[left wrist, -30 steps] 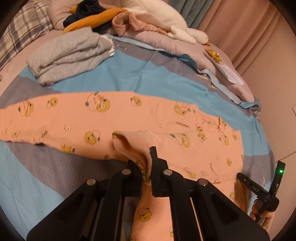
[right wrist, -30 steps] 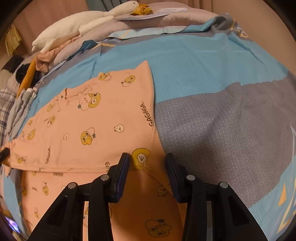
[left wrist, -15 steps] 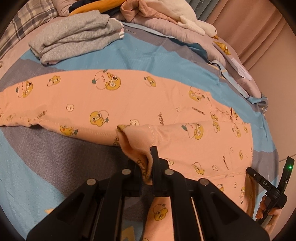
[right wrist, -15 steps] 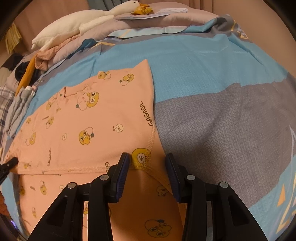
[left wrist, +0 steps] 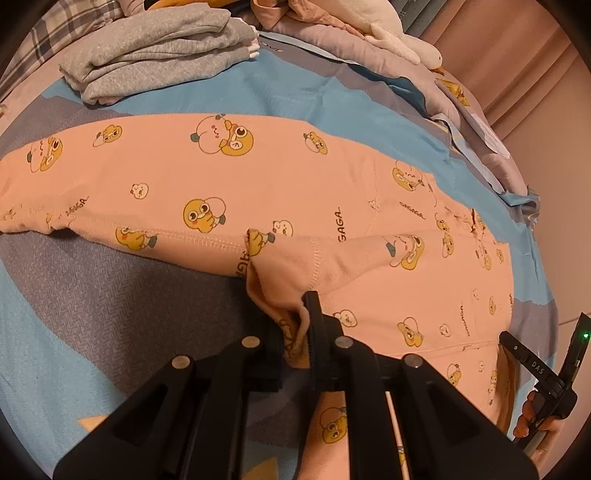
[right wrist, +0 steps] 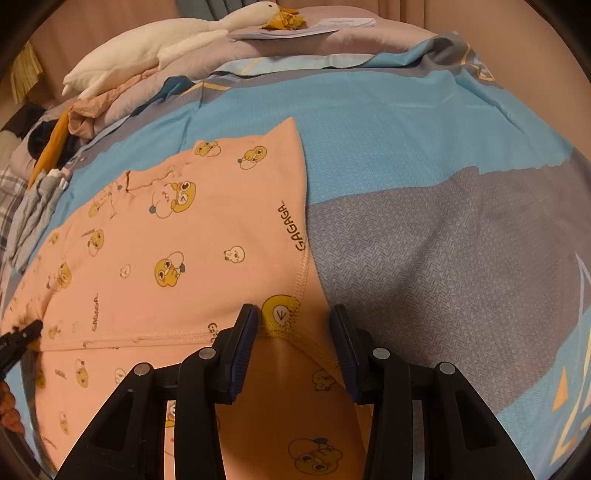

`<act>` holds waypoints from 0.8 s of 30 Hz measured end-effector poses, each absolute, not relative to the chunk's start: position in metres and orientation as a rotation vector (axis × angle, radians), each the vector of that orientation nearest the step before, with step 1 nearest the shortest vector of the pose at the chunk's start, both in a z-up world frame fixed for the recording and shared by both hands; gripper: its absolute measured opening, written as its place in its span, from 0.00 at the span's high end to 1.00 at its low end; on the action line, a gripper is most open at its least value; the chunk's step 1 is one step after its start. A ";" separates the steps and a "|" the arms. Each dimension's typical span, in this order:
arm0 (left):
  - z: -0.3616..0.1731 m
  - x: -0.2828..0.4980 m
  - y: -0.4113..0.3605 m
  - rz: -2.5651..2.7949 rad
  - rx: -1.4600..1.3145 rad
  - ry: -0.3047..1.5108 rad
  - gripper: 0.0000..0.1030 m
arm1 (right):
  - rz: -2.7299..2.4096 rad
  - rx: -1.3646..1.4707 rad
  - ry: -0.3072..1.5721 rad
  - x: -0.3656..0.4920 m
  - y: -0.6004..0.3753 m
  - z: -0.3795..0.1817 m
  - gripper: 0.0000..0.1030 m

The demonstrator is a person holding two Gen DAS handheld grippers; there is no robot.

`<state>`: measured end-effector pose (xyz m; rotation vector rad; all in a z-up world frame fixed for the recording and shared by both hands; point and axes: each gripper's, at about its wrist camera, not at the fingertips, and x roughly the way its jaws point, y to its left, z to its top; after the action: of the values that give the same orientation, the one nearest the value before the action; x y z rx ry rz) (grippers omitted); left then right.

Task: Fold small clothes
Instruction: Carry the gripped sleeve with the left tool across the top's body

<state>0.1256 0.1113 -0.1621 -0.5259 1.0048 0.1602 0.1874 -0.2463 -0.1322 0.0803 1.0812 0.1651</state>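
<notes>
A peach garment printed with yellow cartoon ducks lies spread on the bed. My left gripper holds a bunched corner of its hem, folded over the lower layer. Its jaws are opening, and the cloth still fills the narrow gap. In the right wrist view the same garment lies flat. My right gripper stands open over its stitched hem corner, pads clear of the cloth. A hand holds the right gripper at the garment's far end. The left gripper's tip shows at the left edge.
The blue and grey bedsheet covers the bed. A folded grey stack lies at the back left. A white goose plush rests on rumpled pink bedding behind, with papers on a pillow. More clothes are piled at the far left.
My left gripper has sunk toward the bed with the folded corner, and the gap between its jaws has widened slightly. The right gripper has not moved.
</notes>
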 end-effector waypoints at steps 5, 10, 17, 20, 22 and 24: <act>-0.146 0.126 0.113 0.130 -0.524 0.951 0.88 | 0.163 0.071 1.078 0.187 -0.246 -0.132 0.59; -0.141 0.130 0.116 0.098 -0.555 0.939 0.89 | 0.160 0.069 1.076 0.187 -0.246 -0.132 0.59; -0.136 0.133 0.123 0.049 -0.621 0.915 0.80 | 0.159 0.065 1.075 0.186 -0.246 -0.133 0.59; -0.135 0.134 0.126 0.036 -0.649 0.907 0.74 | 0.159 0.066 1.075 0.186 -0.246 -0.133 0.59; -0.135 0.134 0.126 0.050 -0.639 0.901 0.76 | 0.158 0.065 1.075 0.186 -0.246 -0.133 0.59; -0.137 0.137 0.124 0.083 -0.602 0.916 0.87 | 0.157 0.063 1.075 0.187 -0.246 -0.133 0.59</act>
<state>0.1365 0.1243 -0.1368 -0.6023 0.9162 0.0829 0.1865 -0.2459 -0.1328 0.0630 1.0749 0.1571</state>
